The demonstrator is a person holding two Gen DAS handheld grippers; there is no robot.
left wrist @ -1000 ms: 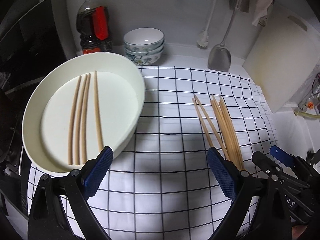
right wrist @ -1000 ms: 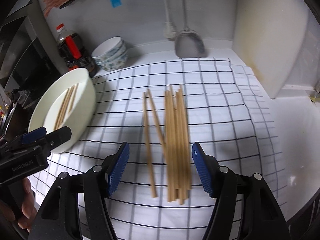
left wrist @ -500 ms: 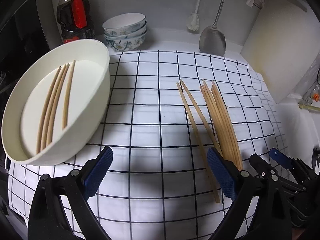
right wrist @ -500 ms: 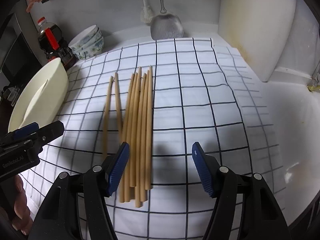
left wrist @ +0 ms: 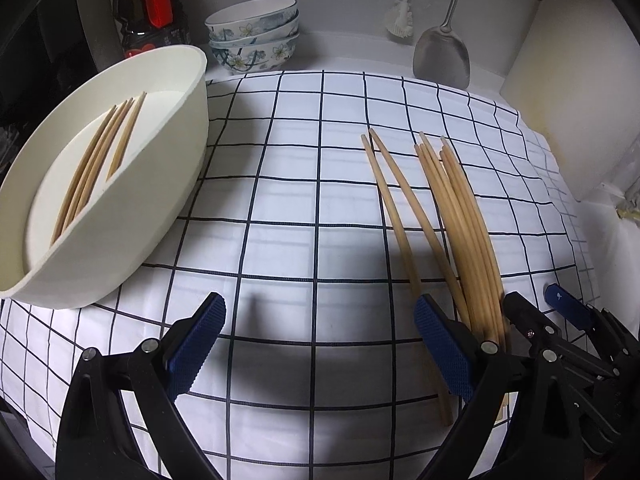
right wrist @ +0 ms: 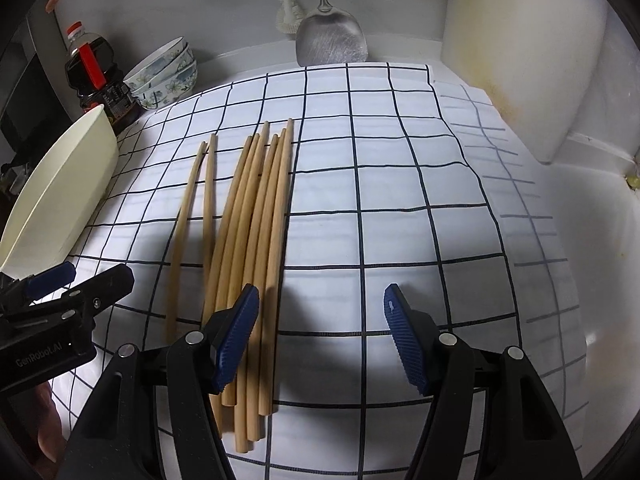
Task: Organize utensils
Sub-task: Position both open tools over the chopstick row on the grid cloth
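Both hand-held grippers, left [left wrist: 316,344] and right [right wrist: 322,340], gape empty; chopsticks [right wrist: 256,248] beside the white basin [left wrist: 132,216] likely roll: pinch mid-shaft.

My view takes in a white checked cloth [left wrist: 280,240] across the counter, a grey wall [right wrist: 224,4] along the top, a pale cutting board [right wrist: 520,52] leaning upper right, and a dark recess at upper left.

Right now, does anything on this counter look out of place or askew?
Mostly tidy. The loose wooden chopsticks on the black-and-white checked cloth lie uneven: two stray left of the bundle, their tips nearly meeting. Four more already lie in the white oval dish. Nothing spilled or broken.
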